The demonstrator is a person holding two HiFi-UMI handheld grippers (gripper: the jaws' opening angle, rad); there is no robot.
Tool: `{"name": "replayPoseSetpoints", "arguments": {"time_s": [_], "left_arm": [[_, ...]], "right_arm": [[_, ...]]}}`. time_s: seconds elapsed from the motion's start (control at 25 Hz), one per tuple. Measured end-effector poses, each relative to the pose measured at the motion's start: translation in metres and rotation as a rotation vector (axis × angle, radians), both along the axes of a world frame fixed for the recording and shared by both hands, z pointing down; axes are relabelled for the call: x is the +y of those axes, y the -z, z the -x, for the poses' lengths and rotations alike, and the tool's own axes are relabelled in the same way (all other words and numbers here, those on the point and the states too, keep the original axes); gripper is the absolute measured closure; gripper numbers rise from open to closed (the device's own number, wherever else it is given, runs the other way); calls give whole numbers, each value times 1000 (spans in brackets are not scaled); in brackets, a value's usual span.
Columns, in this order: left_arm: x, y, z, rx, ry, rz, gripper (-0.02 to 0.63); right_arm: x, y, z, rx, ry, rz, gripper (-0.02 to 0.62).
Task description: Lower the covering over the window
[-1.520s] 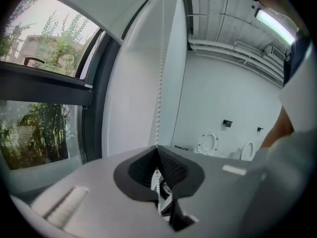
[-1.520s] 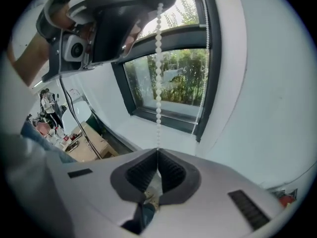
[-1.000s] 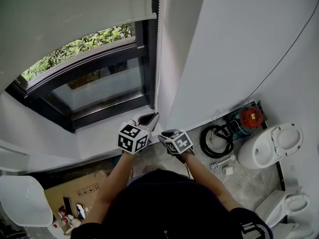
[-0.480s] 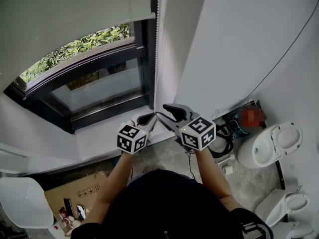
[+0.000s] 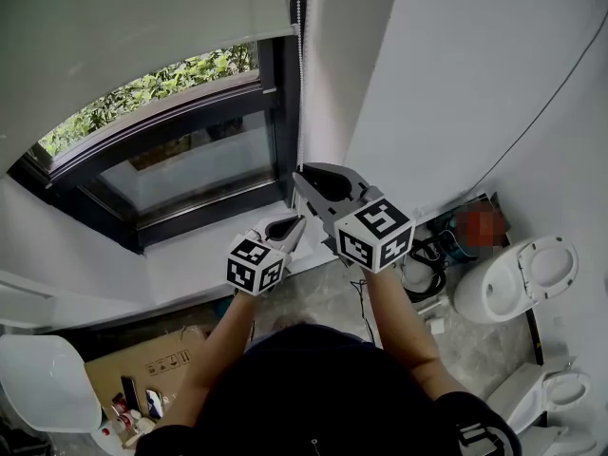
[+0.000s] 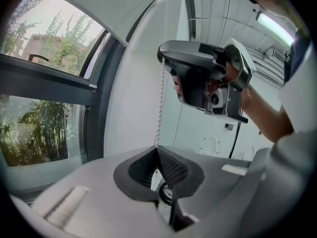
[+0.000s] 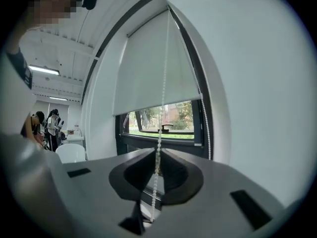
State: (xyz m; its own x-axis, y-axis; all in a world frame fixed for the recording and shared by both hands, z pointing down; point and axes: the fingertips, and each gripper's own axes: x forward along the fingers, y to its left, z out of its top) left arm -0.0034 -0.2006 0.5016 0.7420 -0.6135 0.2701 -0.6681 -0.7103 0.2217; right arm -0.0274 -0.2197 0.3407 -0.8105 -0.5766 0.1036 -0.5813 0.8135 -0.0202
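We clench the bead chain (image 7: 162, 98) in our left gripper (image 5: 294, 221). Our right gripper (image 5: 300, 177), its jaws just closing on the chain higher up, should pull straight down.

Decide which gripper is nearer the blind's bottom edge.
Right. The right gripper, whose jaws have just been closing round the bead chain, sits higher on it, closer under the blind's bottom edge. The left gripper clamps the same chain lower down, farther from it.
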Motion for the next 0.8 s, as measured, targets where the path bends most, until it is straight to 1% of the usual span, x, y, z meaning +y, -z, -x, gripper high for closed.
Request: {"name": "replayPoseSetpoints", "arguments": {"time_s": [0.08, 0.2, 0.36, 0.48, 0.8], "left_arm": [[0, 1, 0, 4, 1, 2, 594], [3, -3, -3, 9, -7, 27, 594], [7, -24, -3, -49, -7, 51, 594], [9, -43, -1, -79, -16, 100, 594], [32, -104, 5, -149, -32, 244, 594]], "right_arm": [[-2, 5, 0, 6, -11, -8, 576], [-3, 1, 0, 24, -24, -3, 581], [-1, -22, 2, 53, -26, 28, 582], [-2, -41, 3, 70, -30, 57, 583], [6, -107, 3, 183, -29, 151, 583]]}}
